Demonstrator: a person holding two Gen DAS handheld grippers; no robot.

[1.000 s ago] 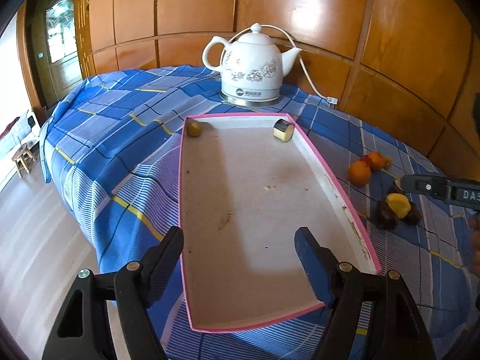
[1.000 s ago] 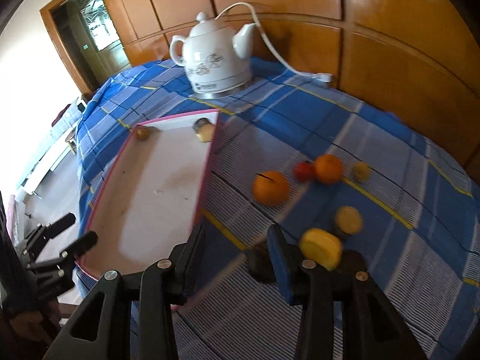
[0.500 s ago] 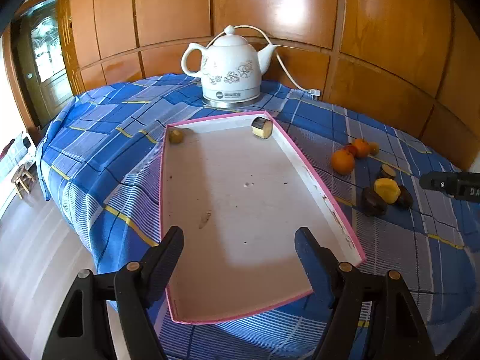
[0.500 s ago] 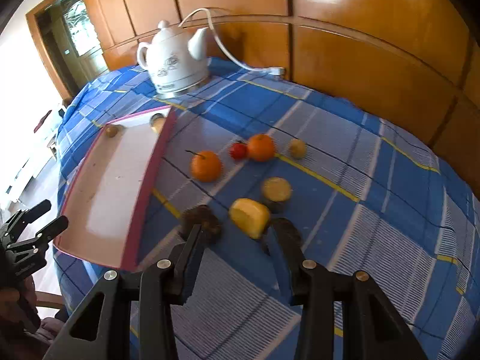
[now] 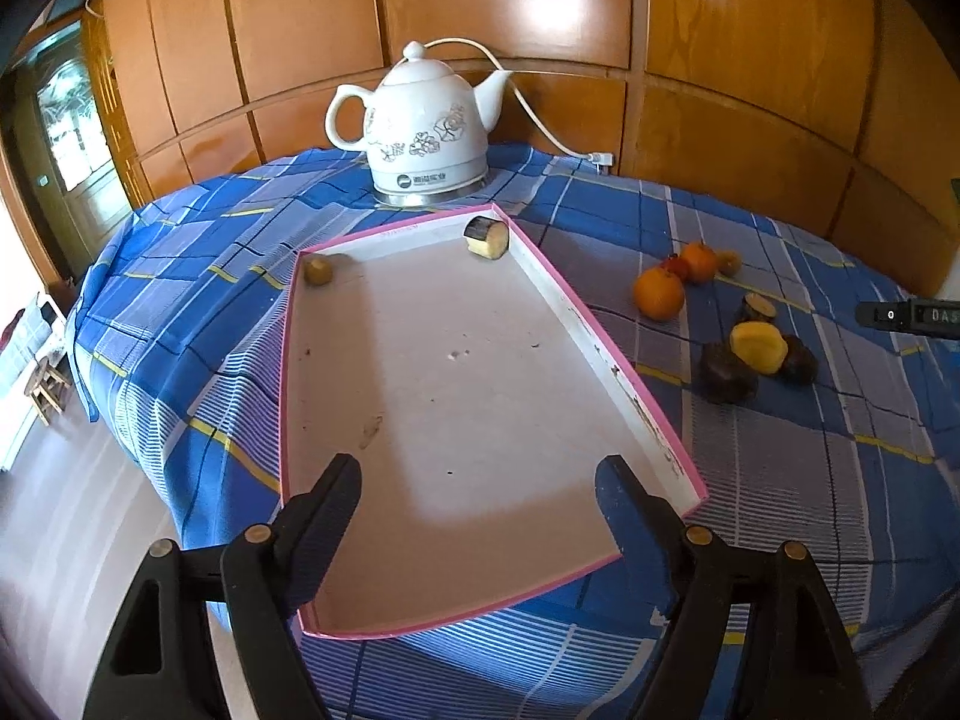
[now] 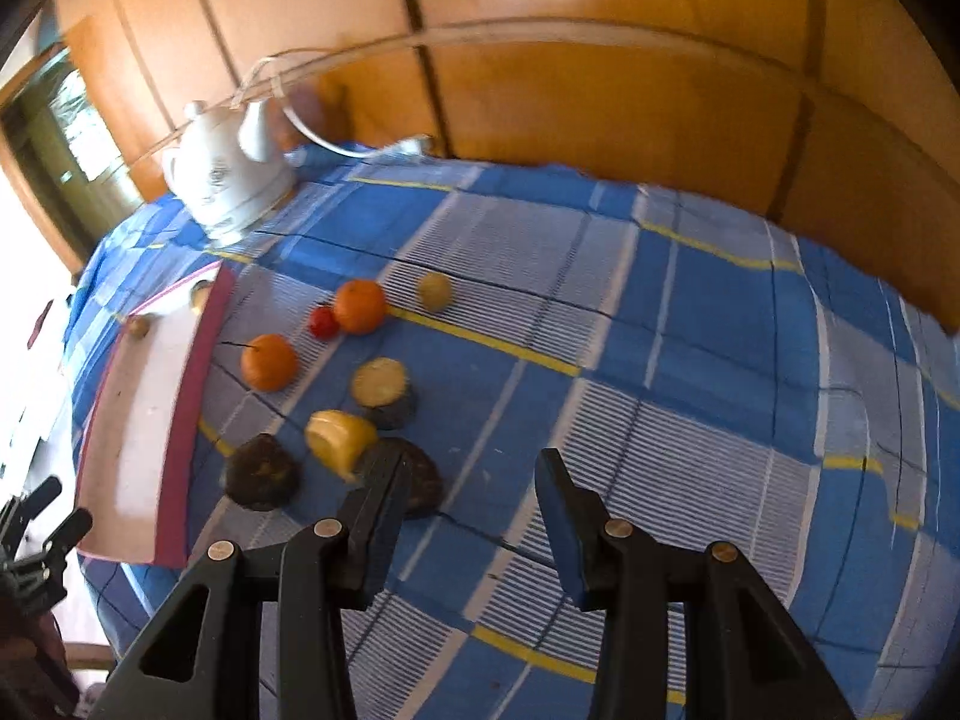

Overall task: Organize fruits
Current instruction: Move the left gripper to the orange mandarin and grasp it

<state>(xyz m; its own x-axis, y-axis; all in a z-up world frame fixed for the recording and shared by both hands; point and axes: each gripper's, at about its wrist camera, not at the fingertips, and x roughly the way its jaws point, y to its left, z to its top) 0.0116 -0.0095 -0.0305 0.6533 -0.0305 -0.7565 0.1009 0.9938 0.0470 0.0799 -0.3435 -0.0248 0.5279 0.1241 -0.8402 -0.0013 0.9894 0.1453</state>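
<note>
Fruits sit in two lots: two pieces already at the tray's far end, below the released left gripper; the rest wait on the surface beside it, near the released, empty right gripper.

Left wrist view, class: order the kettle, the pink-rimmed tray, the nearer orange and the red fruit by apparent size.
1. Pink-rimmed tray
2. Kettle
3. Nearer orange
4. Red fruit, partly hidden behind the oranges.

The tray sits nearest, which exaggerates its size.
</note>
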